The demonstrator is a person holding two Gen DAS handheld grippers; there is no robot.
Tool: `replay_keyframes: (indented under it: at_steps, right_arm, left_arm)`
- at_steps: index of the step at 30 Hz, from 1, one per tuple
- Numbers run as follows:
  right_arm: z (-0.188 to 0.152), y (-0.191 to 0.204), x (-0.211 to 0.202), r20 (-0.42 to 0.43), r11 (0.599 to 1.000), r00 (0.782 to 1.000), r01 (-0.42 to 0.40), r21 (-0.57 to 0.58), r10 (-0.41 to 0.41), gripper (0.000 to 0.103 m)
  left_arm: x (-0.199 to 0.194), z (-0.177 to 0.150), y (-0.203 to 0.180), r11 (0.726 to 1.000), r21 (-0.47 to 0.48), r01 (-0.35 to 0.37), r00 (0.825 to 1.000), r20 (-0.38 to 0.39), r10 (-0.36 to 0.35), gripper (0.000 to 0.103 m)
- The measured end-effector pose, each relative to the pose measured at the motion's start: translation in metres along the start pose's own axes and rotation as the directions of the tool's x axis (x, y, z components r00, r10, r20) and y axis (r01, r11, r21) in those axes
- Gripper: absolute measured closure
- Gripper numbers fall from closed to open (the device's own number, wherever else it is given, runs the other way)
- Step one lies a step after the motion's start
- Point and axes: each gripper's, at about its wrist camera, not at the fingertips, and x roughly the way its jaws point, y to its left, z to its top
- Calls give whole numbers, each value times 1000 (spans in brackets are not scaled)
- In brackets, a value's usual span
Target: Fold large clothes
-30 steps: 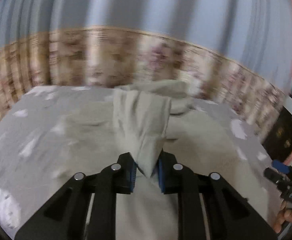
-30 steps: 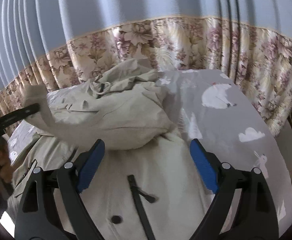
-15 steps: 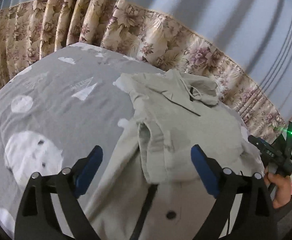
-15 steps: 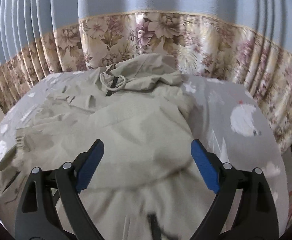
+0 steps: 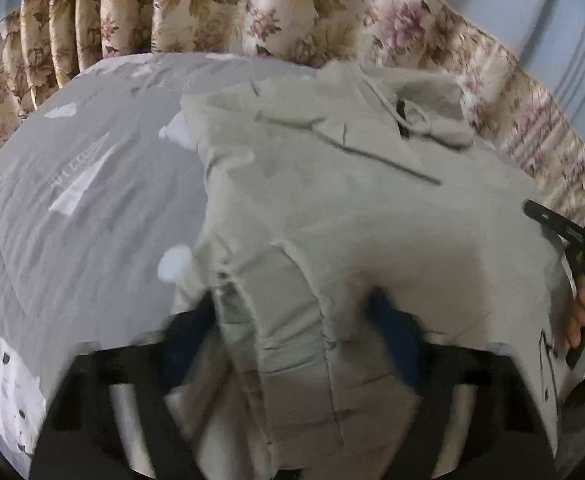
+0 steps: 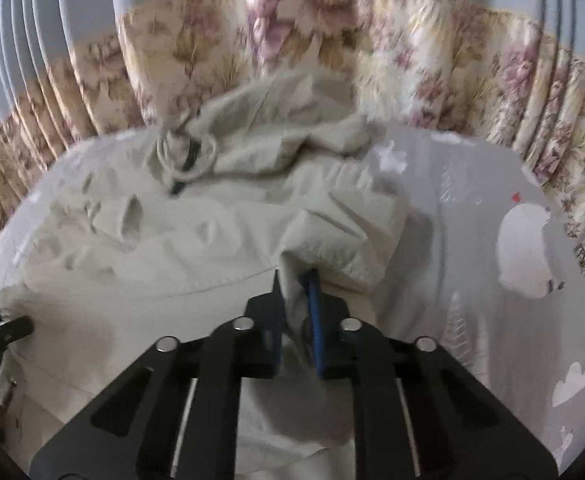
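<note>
The beige jacket (image 5: 332, 208) sprawls across the frame's centre on the bed (image 5: 72, 200); soft, bulky, floppy; right tool (image 6: 296, 280) clenched on a fold; left tool (image 5: 292, 320) closing around the sleeve (image 5: 288, 320), best gripped at seams.

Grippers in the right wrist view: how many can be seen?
2. The right gripper at bottom centre, closing on the beige jacket; the left gripper at the left edge, only partly visible.

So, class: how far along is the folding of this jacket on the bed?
Done: one sleeve lies folded across the jacket. In hand: the right hand-held gripper pinches the other sleeve's fabric, and the left hand-held gripper is closing around the folded sleeve. Left: folding the second sleeve, hood and body.
</note>
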Motion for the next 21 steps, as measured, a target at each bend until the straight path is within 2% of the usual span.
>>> replay_keyframes:
  at_steps: [1,2,3,6,8,11,15,17,19,20,21]
  right_arm:
    - [3,-2,-5,18,1000,1000,-4,5,4,94]
    - [6,-4,-10,33,1000,999,-5,5,5,94]
    - [9,-6,-14,49,1000,999,-6,0,6,96]
    - [17,-11,-28,93,1000,996,2,-5,-2,100]
    - [23,-18,-38,126,1000,992,7,4,-7,100]
    - [33,-25,-42,128,1000,992,-15,17,13,100]
    - [30,-18,-29,99,1000,995,-15,-15,17,100]
    - [29,-17,-16,57,1000,998,-29,4,29,97]
    - [28,-14,-3,18,999,999,-42,28,41,42]
    - [26,-11,1,24,998,998,-54,41,53,10]
    - [25,-7,2,38,997,997,-64,38,62,12]
  left_arm:
    - [0,2,1,1000,-7,8,1000,3,-8,55]
    - [-1,6,1,1000,-7,12,1000,17,-12,60]
    - [-2,12,-1,1000,-6,18,999,28,-18,72]
    - [-19,24,-8,1000,20,12,995,103,-14,82]
    - [-33,36,-13,999,41,10,988,153,-16,84]
    - [-42,58,-18,996,85,10,984,175,-24,85]
    - [-49,79,-24,989,143,-20,978,209,-11,85]
    - [-43,92,-29,984,172,-43,976,218,5,85]
    - [-27,104,-28,981,187,-46,985,173,13,85]
    - [-17,108,-25,982,182,-43,989,148,16,85]
    - [-8,109,-24,981,189,-48,992,126,24,85]
